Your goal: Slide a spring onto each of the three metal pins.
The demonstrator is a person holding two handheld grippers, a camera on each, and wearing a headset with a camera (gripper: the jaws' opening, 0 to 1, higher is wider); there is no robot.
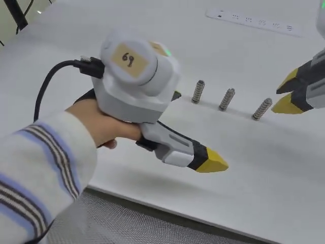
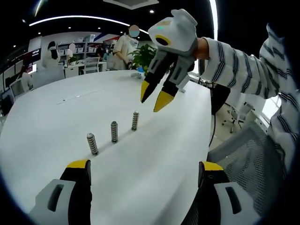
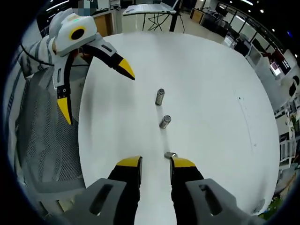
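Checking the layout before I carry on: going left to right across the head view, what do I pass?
In order: striped sleeve → hand → left spring → middle spring → right spring → right gripper.

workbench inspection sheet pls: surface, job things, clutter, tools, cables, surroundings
surface: white table with a rounded edge
job's things: first spring, second spring and third spring stand upright in a row; the pins cannot be made out
clutter: white power strip near the far edge
grippers: left tool wide open, holding nothing; right tool open, tips beside the third spring, not clamped on it
cables: black cable runs from the left tool's body
surroundings: grey mesh chair by the table; open office behind, with a plant and a person
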